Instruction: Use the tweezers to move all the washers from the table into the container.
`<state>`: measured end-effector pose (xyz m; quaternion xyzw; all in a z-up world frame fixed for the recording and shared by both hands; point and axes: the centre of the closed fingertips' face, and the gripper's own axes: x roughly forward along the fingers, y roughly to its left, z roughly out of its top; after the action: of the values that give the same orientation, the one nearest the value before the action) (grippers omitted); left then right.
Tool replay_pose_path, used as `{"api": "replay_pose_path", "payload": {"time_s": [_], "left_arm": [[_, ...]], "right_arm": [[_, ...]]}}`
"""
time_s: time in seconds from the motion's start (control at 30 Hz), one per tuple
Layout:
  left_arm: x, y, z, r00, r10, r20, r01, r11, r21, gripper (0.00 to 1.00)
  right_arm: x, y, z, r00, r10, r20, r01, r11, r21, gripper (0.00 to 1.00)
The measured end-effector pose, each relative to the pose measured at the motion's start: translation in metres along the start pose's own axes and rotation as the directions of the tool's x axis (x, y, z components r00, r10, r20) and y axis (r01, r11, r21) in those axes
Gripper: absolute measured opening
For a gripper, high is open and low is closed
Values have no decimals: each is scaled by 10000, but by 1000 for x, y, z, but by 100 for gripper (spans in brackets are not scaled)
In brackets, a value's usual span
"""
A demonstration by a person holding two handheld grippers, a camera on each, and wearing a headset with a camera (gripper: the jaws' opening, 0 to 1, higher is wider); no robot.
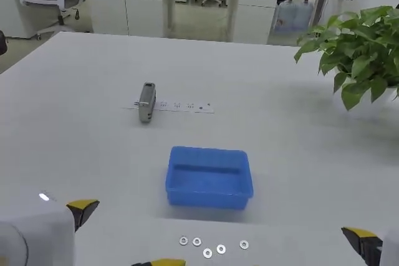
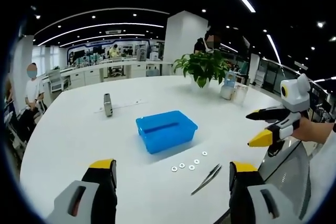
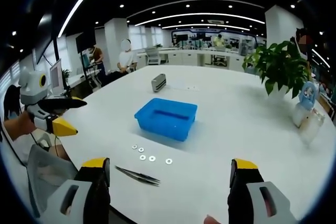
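Left tool (image 2: pixel 173 165) spread wide; tweezers (image 2: pixel 206 179) lie ahead.

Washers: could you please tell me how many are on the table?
5 washers, a loose row on the table before the blue container: two left, two middle, one right; none seems hidden.

A blue rectangular plastic container (image 1: pixel 207 199) stands upright and open-topped on the white table (image 1: pixel 293 154), its floor bare. Five small silver washers (image 1: pixel 207 253) lie flat in a loose row on the table just in front of the container, clear of its wall. Slim metal tweezers (image 3: pixel 139 176) lie flat near the washers, on the side away from the container.
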<state>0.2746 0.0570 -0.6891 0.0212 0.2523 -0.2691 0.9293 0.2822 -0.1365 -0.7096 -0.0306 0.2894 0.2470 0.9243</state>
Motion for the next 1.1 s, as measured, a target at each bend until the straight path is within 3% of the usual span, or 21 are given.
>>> {"api": "replay_pose_path", "payload": {"time_s": [0.1,0.27,0.37,0.47,0.63,0.7,0.73,0.8,0.83,0.9,0.93,0.97,1.0,1.03,1.1], "left_arm": [[5,-3,-1,9996,-251,-144,253,9996,87,88],[14,-6,-6,9977,-480,-477,516,9956,783,84],[21,-14,-18,9859,-1191,-1178,1326,9846,1137,78],[29,-17,-27,9765,-1450,-1596,1705,9724,1592,71],[45,-26,-48,9468,-1958,-2552,2553,9401,2259,54],[49,-32,-56,9279,-2302,-2934,3039,9227,2373,47],[53,-32,-59,9261,-2250,-3027,3040,9204,2460,44],[56,-36,-69,9036,-2418,-3535,3474,8965,2748,38],[59,-36,-71,9033,-2384,-3567,3479,8935,2840,35],[62,-40,-83,8740,-2627,-4089,3967,8717,2878,27],[65,-39,-85,8753,-2574,-4094,3941,8702,2956,25],[66,-41,-90,8626,-2661,-4303,4203,8503,3168,23],[68,-41,-93,8595,-2637,-4378,4234,8472,3208,22],[70,-43,-96,8564,-2729,-4383,4375,8344,3353,20],[73,-44,-100,8521,-2778,-4435,4493,8229,3478,13]], "right_arm": [[1,-1,0,10000,-4,-2,4,10000,14,94],[3,-1,-5,9999,51,-145,-50,10000,74,93],[2,0,-9,9995,77,-298,-74,9999,102,92],[1,0,-11,9994,67,-327,-61,9998,180,91],[0,-2,-16,9986,-3,-528,10,9999,136,88],[-1,-3,-16,9987,-11,-519,22,9998,211,88],[-1,-3,-16,9987,-24,-510,37,9997,247,88],[-1,-4,-16,9986,-58,-526,72,9996,263,87],[-1,-4,-16,9986,-68,-533,83,9996,273,87],[-1,-3,-17,9985,-45,-549,62,9995,303,87],[-1,-3,-18,9983,-37,-577,55,9995,316,87],[0,-2,-19,9982,-20,-607,39,9995,313,87],[0,-2,-19,9980,-5,-628,25,9995,306,86],[0,-2,-20,9978,-1,-666,20,9996,295,86],[1,-2,-20,9977,-2,-678,21,9996,285,86]]}}
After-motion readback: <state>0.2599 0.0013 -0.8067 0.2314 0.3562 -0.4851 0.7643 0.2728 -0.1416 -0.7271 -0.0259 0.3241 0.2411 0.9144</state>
